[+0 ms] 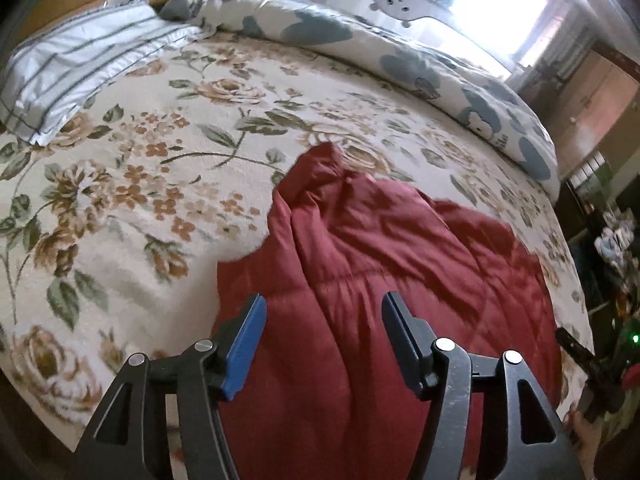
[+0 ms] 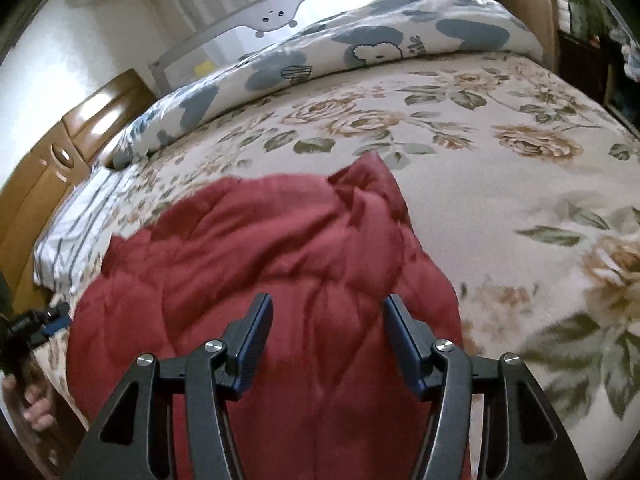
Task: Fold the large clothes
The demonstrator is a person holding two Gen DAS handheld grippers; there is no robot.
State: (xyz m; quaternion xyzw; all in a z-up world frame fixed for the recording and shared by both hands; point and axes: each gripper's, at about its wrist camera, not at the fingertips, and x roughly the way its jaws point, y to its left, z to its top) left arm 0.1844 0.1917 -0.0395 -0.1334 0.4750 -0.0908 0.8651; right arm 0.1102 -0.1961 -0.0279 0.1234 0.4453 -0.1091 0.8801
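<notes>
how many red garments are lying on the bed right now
1. A single red quilted garment lies crumpled on the floral bedspread at the near edge of the bed, below both open claws. Its folds could hide something.

one red garment [image 1: 380, 264], one pillow [image 1: 76, 64], two claws [image 1: 324, 340]

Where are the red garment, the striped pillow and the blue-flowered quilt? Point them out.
red garment [image 1: 360, 248]: left wrist view, its wrinkled middle.
striped pillow [image 1: 80, 64]: left wrist view, its top face.
blue-flowered quilt [image 2: 360, 48]: right wrist view, its upper surface near the rail.
</notes>
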